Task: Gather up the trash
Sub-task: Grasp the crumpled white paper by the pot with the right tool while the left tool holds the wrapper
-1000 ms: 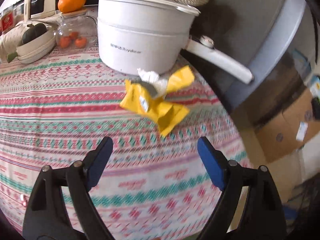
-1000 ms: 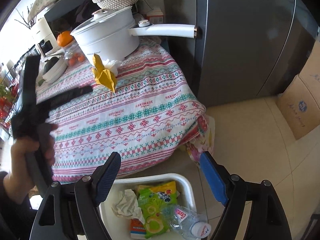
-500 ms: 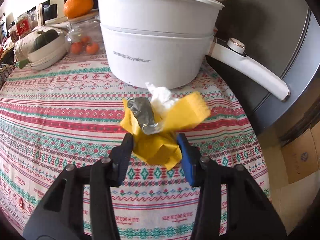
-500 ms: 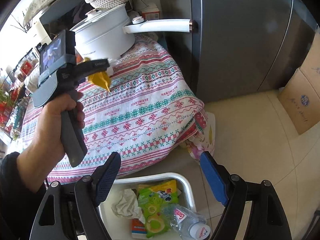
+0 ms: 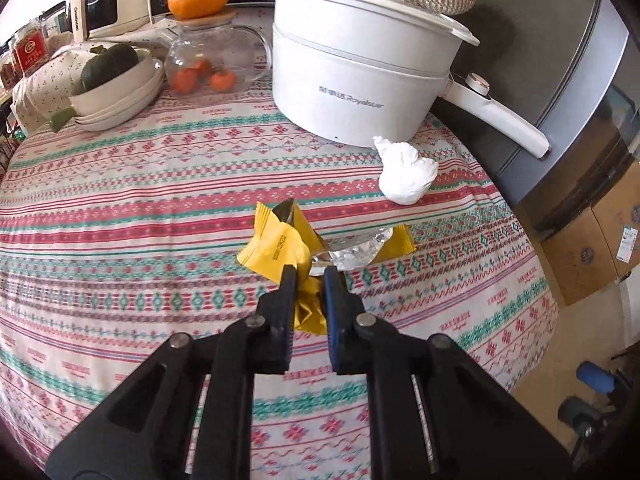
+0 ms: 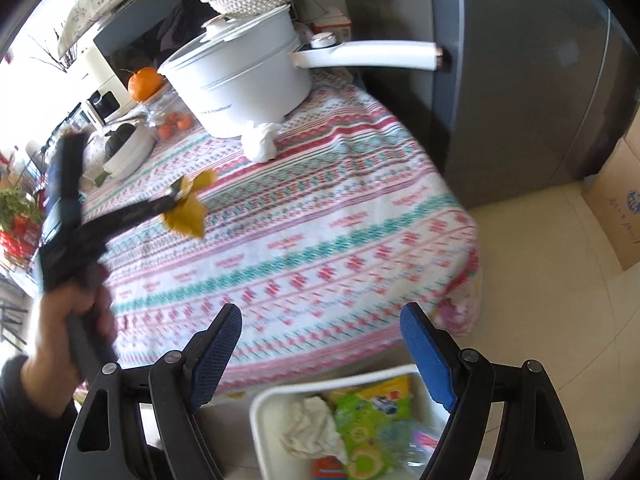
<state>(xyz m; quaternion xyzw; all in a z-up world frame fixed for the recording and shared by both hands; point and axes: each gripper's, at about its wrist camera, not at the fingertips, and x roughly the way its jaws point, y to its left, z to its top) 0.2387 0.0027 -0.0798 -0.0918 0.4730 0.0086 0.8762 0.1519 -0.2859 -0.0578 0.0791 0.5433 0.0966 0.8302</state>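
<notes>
My left gripper (image 5: 310, 276) is closing, its pads pressed on a crumpled yellow wrapper (image 5: 276, 246) with a silver inside, lifted off the patterned tablecloth (image 5: 160, 216). In the right wrist view the same left gripper (image 6: 178, 194), held by a hand (image 6: 68, 320), carries the yellow wrapper (image 6: 188, 216) above the table. A white crumpled tissue (image 5: 406, 172) lies beside the white pot (image 5: 356, 80); the tissue (image 6: 260, 142) also shows in the right view. My right gripper (image 6: 320, 356) stands open and empty above the white trash bin (image 6: 272, 400), which holds wrappers and a tissue.
A glass jar (image 5: 208, 60) with an orange on top, stacked bowls (image 5: 116, 92) and a white appliance stand at the table's back. The pot's long handle (image 5: 500, 120) points toward a grey fridge (image 6: 520, 80). Cardboard boxes (image 6: 616, 208) sit on the floor at the right.
My left gripper reached the yellow wrapper, closed on it and drew it back from the pot, leaving the white tissue behind. The right gripper stayed open, shifting slightly over the bin.
</notes>
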